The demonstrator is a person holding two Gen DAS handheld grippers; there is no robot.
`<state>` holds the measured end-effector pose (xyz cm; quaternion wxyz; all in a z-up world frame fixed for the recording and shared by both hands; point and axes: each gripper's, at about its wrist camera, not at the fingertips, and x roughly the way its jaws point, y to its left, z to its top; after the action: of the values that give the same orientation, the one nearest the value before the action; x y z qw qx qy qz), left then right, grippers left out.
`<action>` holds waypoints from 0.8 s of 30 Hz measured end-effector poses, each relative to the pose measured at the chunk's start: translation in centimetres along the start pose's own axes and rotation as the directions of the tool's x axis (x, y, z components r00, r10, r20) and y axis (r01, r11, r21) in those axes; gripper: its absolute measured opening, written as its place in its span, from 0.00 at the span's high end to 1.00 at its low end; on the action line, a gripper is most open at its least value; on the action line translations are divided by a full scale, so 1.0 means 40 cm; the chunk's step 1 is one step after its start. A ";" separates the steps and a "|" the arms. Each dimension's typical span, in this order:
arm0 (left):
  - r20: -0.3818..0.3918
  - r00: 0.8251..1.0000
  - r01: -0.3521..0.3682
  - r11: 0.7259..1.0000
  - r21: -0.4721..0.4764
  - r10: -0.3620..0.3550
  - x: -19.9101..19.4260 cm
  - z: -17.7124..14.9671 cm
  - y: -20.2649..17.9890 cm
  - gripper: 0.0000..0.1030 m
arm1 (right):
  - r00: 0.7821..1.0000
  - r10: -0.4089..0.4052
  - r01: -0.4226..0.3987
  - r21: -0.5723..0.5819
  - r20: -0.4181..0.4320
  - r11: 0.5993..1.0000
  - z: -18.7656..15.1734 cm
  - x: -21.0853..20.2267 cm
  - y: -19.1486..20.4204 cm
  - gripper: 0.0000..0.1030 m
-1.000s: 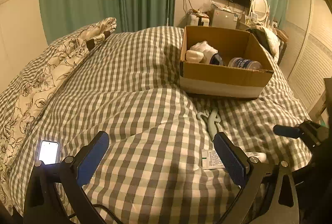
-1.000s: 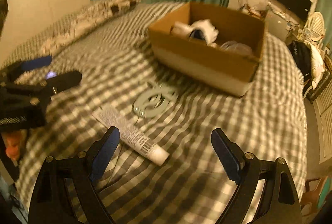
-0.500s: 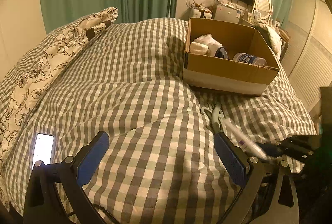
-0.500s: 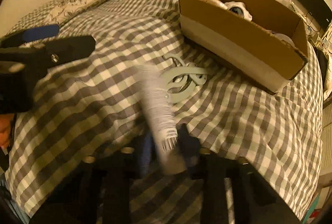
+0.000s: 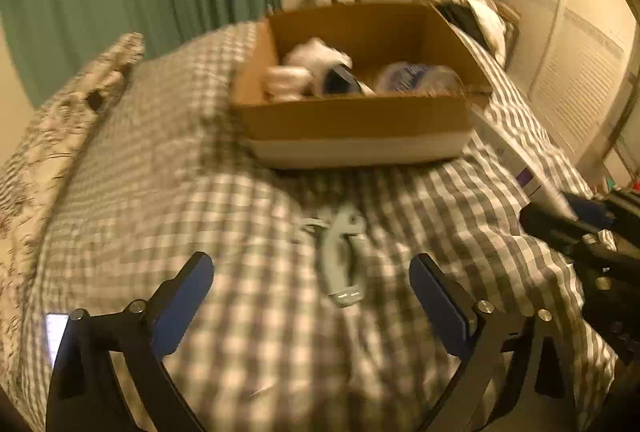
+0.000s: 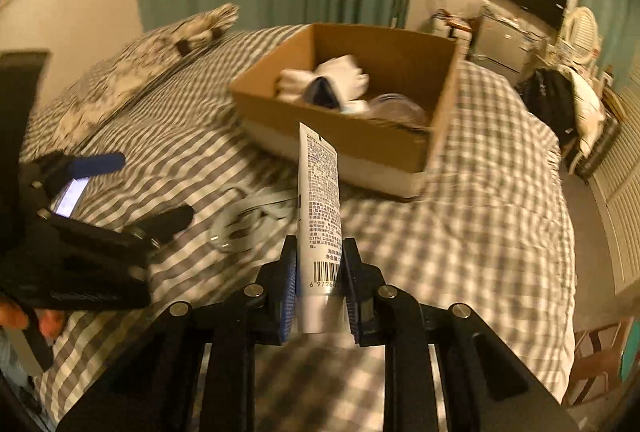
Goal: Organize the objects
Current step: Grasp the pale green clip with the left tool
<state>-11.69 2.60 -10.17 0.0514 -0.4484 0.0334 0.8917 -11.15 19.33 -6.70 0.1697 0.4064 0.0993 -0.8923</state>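
1. Right gripper (image 6: 319, 274): clenched on a white tube (image 6: 320, 216). Both pads press the tube's lower end near the barcode. The tube stands out from the gripper toward 12 o'clock, its flat crimped end uppermost, raised clear of the bed (image 6: 460, 232). In the left wrist view the same tube (image 5: 516, 155) enters from 3 o'clock, pointing at the near right corner of the box.

2. Left gripper (image 5: 312, 296): released, jaws wide and closing slightly, nothing pressed between the pads. A pale green hanger-like item (image 5: 340, 256) lies on the bed in the gap between the fingers, a little beyond the fingertips and untouched. In the right wrist view this gripper (image 6: 132, 191) sits at 9 o'clock, held by a hand (image 6: 24, 316) at the lower left edge.

3. Cardboard box (image 5: 352, 119): open-topped, resting on the bed at 12 o'clock from both grippers. Contents: white crumpled items (image 5: 308, 67) at its left end, a dark blue object beside them, a clear rounded container with blue print (image 5: 416, 77) at its right end.

4. Pale green item, right wrist view (image 6: 244, 220): on the bed between the tube and the left gripper, at 10 o'clock from the right gripper.

5. Bed cover: grey-and-white check. Floral pillow (image 5: 60, 119) at 10 o'clock.

6. Lit phone (image 5: 54, 332): on the bed at 8 o'clock, partly behind the left finger.
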 end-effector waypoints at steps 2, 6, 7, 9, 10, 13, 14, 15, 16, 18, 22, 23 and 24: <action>-0.049 0.998 0.025 1.000 -0.011 -0.026 0.045 0.007 -0.016 0.16 | 1.000 -0.005 0.005 0.023 0.005 1.000 -0.003 -0.002 -0.027 0.80; -0.120 0.993 0.010 1.000 -0.016 -0.012 0.126 0.009 -0.036 0.25 | 1.000 0.000 0.000 0.060 -0.001 0.998 -0.008 0.017 -0.062 0.80; -0.134 0.991 0.014 1.000 -0.013 -0.016 0.142 0.008 -0.043 0.25 | 1.000 0.004 -0.004 0.065 -0.003 0.998 -0.009 0.021 -0.068 0.80; -0.161 0.986 0.039 0.999 -0.017 -0.041 0.172 0.009 -0.051 0.25 | 1.000 0.013 -0.013 0.075 -0.004 0.997 -0.017 0.028 -0.081 0.80; -0.175 0.983 0.046 0.999 -0.017 -0.049 0.186 0.010 -0.054 0.25 | 1.000 0.019 -0.018 0.078 -0.006 0.997 -0.018 0.032 -0.084 0.80; -0.224 0.974 0.038 0.999 -0.012 -0.039 0.234 0.013 -0.063 0.25 | 1.000 0.028 -0.027 0.092 -0.011 0.995 -0.021 0.044 -0.092 0.80; -0.223 0.974 0.039 0.999 -0.009 -0.040 0.237 0.015 -0.068 0.25 | 0.999 0.032 -0.031 0.095 -0.012 0.995 -0.024 0.046 -0.092 0.80; -0.223 0.974 0.040 0.999 -0.002 -0.040 0.238 0.015 -0.072 0.26 | 0.999 0.035 -0.034 0.100 -0.012 0.994 -0.025 0.047 -0.094 0.80; -0.221 0.974 0.047 0.999 0.004 -0.045 0.236 0.014 -0.076 0.37 | 0.999 0.037 -0.035 0.102 -0.012 0.994 -0.028 0.046 -0.093 0.80; -0.223 0.972 0.070 0.998 -0.003 -0.069 0.232 0.009 -0.077 0.60 | 0.999 0.038 -0.036 0.106 -0.008 0.994 -0.033 0.042 -0.094 0.80; -0.196 0.974 0.108 0.994 -0.024 -0.111 0.198 0.001 -0.074 0.64 | 0.999 0.033 -0.033 0.104 -0.004 0.994 -0.036 0.028 -0.088 0.80; -0.182 0.976 0.117 0.993 -0.024 -0.120 0.185 -0.001 -0.076 0.70 | 0.999 0.032 -0.032 0.102 -0.002 0.994 -0.036 0.024 -0.086 0.80; -0.171 0.977 0.126 0.992 -0.028 -0.129 0.172 -0.003 -0.076 0.85 | 1.000 0.031 -0.031 0.100 0.000 0.994 -0.036 0.019 -0.085 0.80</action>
<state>-15.31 6.01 -15.82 0.1015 -0.5257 0.0013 0.8446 -11.95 22.75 -8.08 0.1629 0.4165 0.0483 -0.8931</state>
